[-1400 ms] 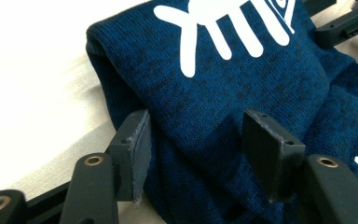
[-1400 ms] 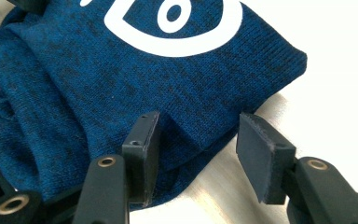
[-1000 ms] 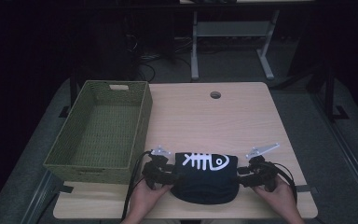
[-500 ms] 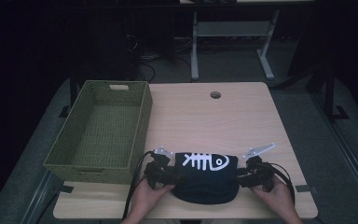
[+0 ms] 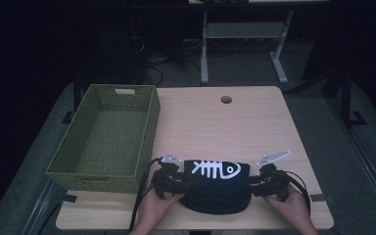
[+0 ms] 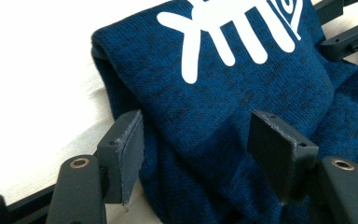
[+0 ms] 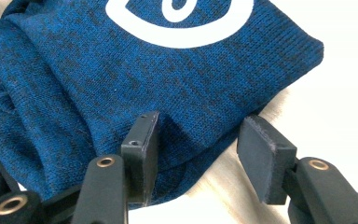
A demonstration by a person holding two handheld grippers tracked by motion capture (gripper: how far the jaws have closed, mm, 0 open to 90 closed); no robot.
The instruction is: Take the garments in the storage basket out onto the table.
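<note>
High view: the folded dark-blue knitted garment with a white fishbone print is flanked by the left gripper and right gripper, jaws parted, unclamped; both ends should be pinched together before lifting towards the green woven basket.

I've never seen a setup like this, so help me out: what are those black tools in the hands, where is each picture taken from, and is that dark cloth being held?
No robot here: a person at a wooden table holds a hand-operated two-jaw gripper in each hand. The high view looks down from above; the left gripper and right gripper sit at either end of a folded dark blue sweater with a white fish-skeleton print. A green woven basket stands on the left. The two close-ups come from cameras riding on the grippers, looking along their black jaws. In both, the jaws stand apart with the sweater's edge between them; the pads seem to touch the cloth without pinching it, so it lies on the table, not firmly held.
</note>
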